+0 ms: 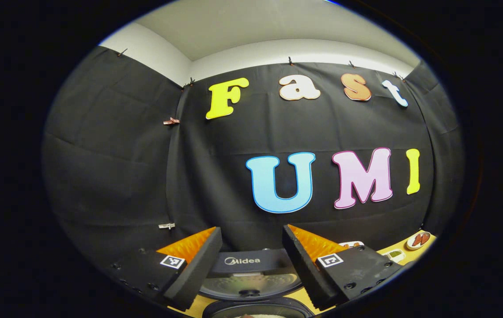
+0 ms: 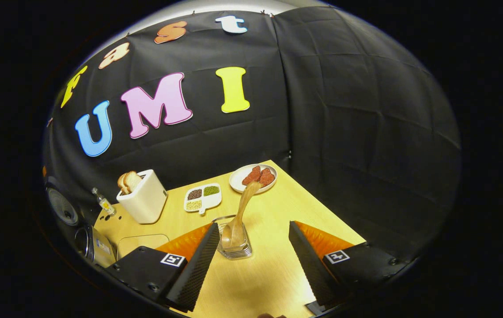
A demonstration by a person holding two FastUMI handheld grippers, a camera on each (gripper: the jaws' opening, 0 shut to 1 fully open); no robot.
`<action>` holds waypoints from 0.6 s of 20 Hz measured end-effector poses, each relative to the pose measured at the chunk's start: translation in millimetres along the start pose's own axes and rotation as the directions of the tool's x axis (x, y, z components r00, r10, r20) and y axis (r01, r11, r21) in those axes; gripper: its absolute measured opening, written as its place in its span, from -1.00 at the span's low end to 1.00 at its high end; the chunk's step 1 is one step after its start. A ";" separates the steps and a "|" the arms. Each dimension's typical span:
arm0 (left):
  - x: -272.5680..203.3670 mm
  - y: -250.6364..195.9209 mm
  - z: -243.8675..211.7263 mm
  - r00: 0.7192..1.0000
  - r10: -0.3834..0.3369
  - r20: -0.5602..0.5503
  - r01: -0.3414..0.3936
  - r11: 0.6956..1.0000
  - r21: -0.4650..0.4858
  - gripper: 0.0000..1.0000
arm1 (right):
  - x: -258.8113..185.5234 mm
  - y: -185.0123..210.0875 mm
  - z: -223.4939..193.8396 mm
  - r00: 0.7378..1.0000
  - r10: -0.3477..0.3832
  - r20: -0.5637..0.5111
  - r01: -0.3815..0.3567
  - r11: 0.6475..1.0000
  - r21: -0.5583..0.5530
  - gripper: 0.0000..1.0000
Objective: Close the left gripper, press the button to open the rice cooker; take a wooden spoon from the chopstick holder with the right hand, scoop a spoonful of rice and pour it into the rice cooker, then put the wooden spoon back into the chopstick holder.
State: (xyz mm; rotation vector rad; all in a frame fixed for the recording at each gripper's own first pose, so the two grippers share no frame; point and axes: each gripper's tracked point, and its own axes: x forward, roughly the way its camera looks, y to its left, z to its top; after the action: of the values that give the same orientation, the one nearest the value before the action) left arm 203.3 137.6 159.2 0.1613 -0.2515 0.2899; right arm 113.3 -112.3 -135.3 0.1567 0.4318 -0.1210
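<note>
Right gripper view: wooden spoon (image 2: 239, 212) stands bowl-down in the clear chopstick holder (image 2: 233, 240) mid-table, between the right gripper (image 2: 253, 260) fingers — jaws wide, touching nothing. Left gripper (image 1: 251, 267) — jaws wide — hovers over the open rice cooker (image 1: 251, 282) near the table's (image 2: 286, 207) front edge.

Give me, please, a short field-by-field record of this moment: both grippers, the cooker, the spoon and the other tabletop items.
left gripper: open, above the cooker
rice cooker: lid up
right gripper: open, empty
wooden spoon: standing bowl-down in the holder, handle leaning away
chopstick holder: clear, between the right fingers, untouched
toaster: holds bread
divided dish: grains
plate: red food
</note>
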 end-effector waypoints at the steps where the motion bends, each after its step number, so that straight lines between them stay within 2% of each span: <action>1: 5.8 -0.4 -3.3 1.000 -0.008 -0.011 0.008 1.000 -0.004 0.87 | -6.4 7.3 -4.1 1.000 0.010 -0.006 -0.010 1.000 -0.002 0.97; 4: 16.7 0.6 -26.2 0.996 -0.015 -0.083 0.015 1.000 -0.001 0.87 | -15.0 24.2 -12.1 0.999 0.033 -0.020 -0.033 0.999 0.013 0.97; 6: 17.0 -2.3 -24.0 0.996 -0.016 -0.083 0.017 1.000 0.018 0.92 | -16.7 36.5 -16.6 0.998 0.052 -0.031 -0.051 0.999 0.015 0.97; 12: -17.3 -8.3 -34.9 0.979 -0.014 -0.205 0.016 1.000 0.010 0.96 | -8.3 65.4 -23.7 0.992 0.118 -0.054 -0.118 0.993 0.010 0.97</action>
State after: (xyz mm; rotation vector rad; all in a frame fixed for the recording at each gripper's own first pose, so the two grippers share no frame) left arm 197.5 131.9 120.2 0.1439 -0.0436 0.2910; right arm 105.9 -43.3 -144.8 0.1919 0.4749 -0.0017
